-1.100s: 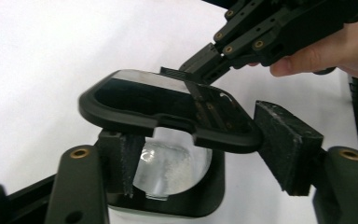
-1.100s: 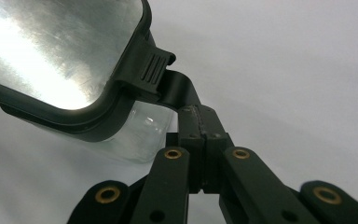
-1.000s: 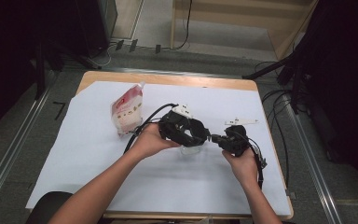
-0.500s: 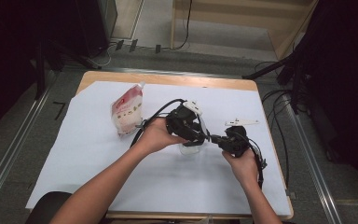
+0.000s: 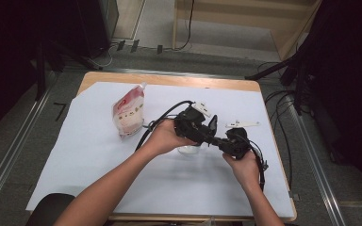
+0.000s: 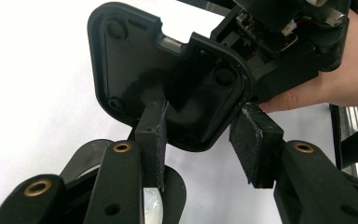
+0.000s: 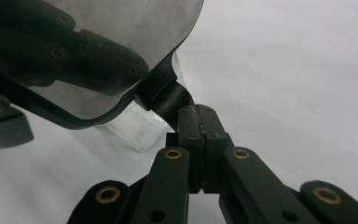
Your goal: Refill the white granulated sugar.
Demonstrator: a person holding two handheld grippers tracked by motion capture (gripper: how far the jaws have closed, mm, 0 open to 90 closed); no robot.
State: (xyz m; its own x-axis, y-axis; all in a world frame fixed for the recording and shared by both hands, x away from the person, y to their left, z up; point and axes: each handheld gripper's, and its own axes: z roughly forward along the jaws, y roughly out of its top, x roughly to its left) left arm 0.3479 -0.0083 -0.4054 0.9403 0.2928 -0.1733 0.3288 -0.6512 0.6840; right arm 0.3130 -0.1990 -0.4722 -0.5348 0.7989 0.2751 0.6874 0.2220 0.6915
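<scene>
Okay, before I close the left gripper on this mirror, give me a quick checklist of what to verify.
1. Right gripper shut on the mirror stem: ok.
2. Left gripper open, one jaw on each side of the mirror's lower edge: ok.
3. Left pads square to the frame: not ok, the mirror sits tilted between them.
4. Pads already touching the frame: cannot tell.
5. Glass below the mirror clear of it: cannot tell.
6. Pouch out of the way: ok, it lies well off to the left.
</scene>
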